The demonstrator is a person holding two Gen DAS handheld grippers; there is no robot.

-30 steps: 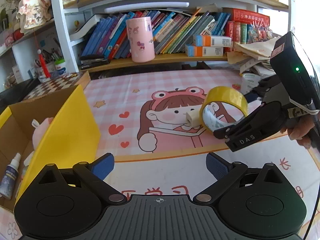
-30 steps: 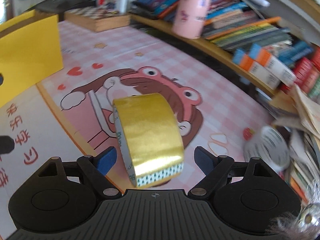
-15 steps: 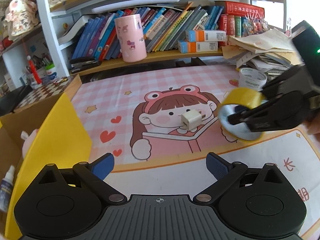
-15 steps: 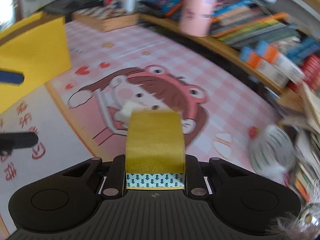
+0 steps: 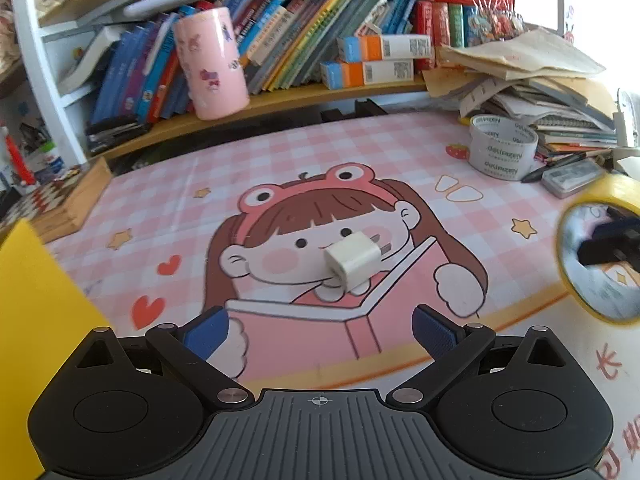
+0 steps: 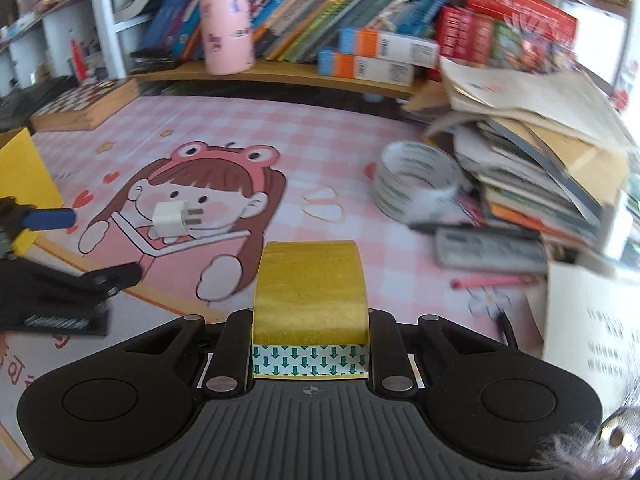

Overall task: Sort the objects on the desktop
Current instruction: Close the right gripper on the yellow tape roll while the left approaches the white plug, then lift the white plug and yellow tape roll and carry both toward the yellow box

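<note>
While the right tongs (image 6: 310,320) are closed on the yellow tape roll (image 6: 310,292), pressing its two flat sides, the roll stands between the fingers with its curved band facing forward, lifted off the surface (image 6: 320,148). I judge this roll to be light and stiff, a cardboard ring that will not crush easily, but its outer band looks smooth, so the flat sides are the better place to hold. The left tongs (image 5: 320,330) are open and empty. Just beyond them, near the middle of the cartoon desk mat, lies a white charger plug (image 5: 354,260) on its side, with the prongs pointing to the right. It seems small, hard and light; taking it across its two broad faces should be safest. A clear tape roll (image 5: 502,146) stands far right, beside the stack of papers (image 5: 532,76).
</note>
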